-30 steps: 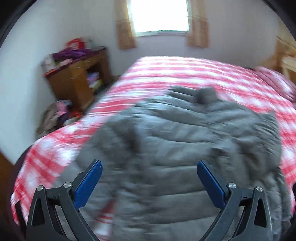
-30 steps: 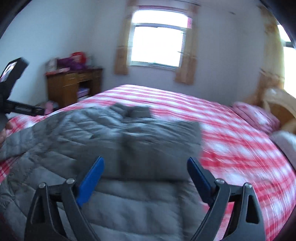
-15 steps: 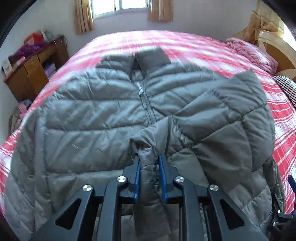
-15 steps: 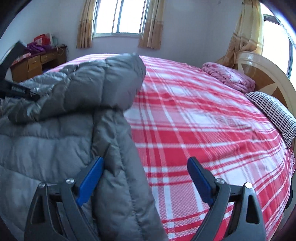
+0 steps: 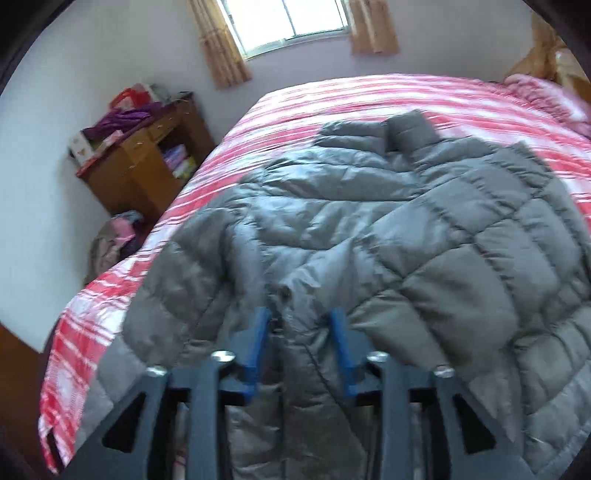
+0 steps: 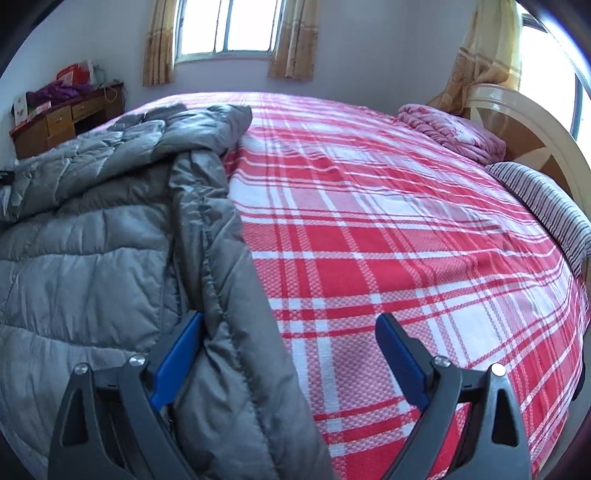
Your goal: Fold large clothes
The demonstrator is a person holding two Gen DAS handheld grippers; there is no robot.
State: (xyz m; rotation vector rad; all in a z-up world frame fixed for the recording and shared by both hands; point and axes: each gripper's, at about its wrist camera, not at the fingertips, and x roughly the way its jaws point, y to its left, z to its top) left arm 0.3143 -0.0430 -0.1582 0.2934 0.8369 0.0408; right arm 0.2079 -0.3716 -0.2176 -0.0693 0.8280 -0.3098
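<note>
A large grey quilted puffer jacket (image 5: 388,236) lies spread on the red and white plaid bed (image 5: 332,96), collar toward the window. My left gripper (image 5: 300,325) has its blue pads partly closed around a fold of the jacket's sleeve. In the right wrist view the jacket (image 6: 92,240) fills the left side. My right gripper (image 6: 290,332) is open wide, its left pad against the jacket's right edge and its right pad over bare bed cover (image 6: 406,221).
A wooden desk (image 5: 144,166) piled with clothes stands left of the bed by the wall. A pink folded blanket (image 6: 450,129), a striped pillow (image 6: 543,206) and the wooden headboard (image 6: 524,125) are at the right. A curtained window (image 6: 229,26) is behind.
My left gripper closed on the sleeve half a second ago; now its pads stand wider apart and the view has tilted left. My right gripper stayed open at the jacket's right edge.
</note>
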